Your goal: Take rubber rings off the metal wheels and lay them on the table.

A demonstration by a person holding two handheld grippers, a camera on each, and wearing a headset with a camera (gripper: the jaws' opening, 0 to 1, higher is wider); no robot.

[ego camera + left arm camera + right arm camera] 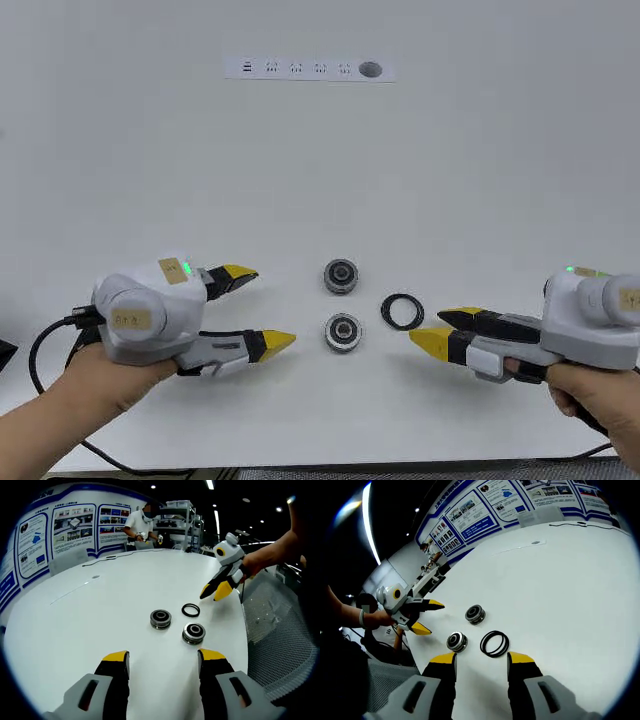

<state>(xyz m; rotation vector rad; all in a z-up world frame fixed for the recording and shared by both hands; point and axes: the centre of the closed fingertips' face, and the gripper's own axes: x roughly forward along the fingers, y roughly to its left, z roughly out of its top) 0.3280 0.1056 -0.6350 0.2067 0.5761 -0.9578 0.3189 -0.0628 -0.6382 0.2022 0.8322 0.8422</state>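
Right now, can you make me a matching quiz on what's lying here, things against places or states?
Things:
1 ring
2 far wheel
3 power strip
4 left tongs

Places or states:
A open, empty
B far side of the table
C flat, near the right tongs
D just beyond the near wheel

Pairs: 1-C; 2-D; 3-B; 4-A

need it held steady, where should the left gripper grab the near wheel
Probably across the outer rim of the near wheel, coming in low from its left with the left gripper. It lies flat, hole up, so its round side wall gives the open jaws opposite faces.
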